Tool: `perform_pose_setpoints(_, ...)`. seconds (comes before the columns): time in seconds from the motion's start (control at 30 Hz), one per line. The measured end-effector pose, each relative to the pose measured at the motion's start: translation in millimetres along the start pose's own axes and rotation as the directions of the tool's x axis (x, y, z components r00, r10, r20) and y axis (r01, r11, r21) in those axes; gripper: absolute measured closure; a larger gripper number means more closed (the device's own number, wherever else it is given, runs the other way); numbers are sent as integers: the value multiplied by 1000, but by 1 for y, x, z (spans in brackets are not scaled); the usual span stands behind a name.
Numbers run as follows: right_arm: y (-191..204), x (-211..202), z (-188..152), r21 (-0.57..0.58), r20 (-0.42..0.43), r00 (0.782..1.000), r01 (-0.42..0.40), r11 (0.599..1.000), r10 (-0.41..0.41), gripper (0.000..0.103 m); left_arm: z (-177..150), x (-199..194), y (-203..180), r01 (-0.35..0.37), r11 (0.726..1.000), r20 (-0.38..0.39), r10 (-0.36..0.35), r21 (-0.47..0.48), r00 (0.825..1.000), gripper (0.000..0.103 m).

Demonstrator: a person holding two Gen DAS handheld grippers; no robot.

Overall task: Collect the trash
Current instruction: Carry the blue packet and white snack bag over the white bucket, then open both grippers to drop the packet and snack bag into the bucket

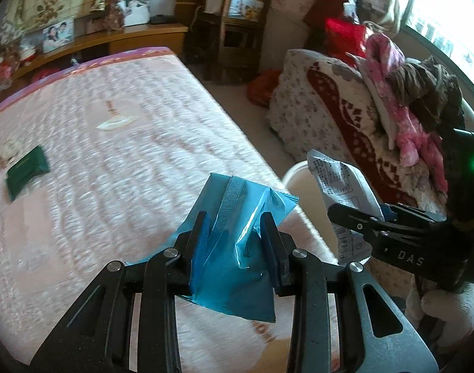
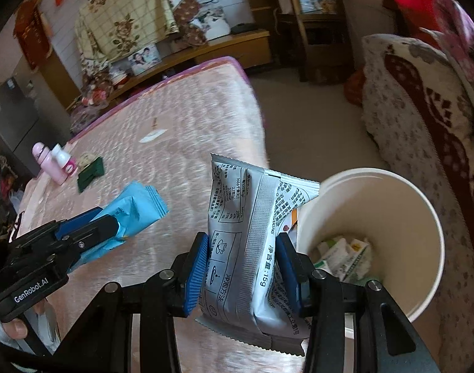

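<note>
The silver packet (image 2: 252,248) is sitting at the centre of the right wrist view, pinched by the right gripper (image 2: 246,275), just left of the white bin (image 2: 423,217). The blue wrapper (image 1: 234,242) is being pinched by the left gripper (image 1: 237,242) over the bed (image 1: 97,186). Each should probably be over the bin's mouth before release. Only the right view is showing trash inside the bin.

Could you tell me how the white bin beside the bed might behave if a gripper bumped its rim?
The white bin probably tips or slides easily: it looks thin-walled, tall, and nearly empty, with only a few wrappers at the bottom. It widens toward the rim, so a push up there likely rocks it. On its side it would probably roll.
</note>
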State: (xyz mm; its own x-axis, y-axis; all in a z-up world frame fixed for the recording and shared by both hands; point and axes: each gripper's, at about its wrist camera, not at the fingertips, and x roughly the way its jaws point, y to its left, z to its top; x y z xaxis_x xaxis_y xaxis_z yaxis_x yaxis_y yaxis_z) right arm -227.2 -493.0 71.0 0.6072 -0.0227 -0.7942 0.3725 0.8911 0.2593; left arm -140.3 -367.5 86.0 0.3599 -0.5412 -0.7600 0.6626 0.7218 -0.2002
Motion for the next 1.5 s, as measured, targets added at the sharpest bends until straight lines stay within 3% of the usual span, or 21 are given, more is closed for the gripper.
perform_pose_setpoints(0.6,-84,-22,-11,119,-1,996,91,989,-92,60,21,49,-79,93,991,-57,-88,97,994,72)
perform_pose_setpoints(1.5,-131,-16,-18,211,-14,991,132,969,-132,58,21,82,-102,148,985,-90,-141,85,986,72)
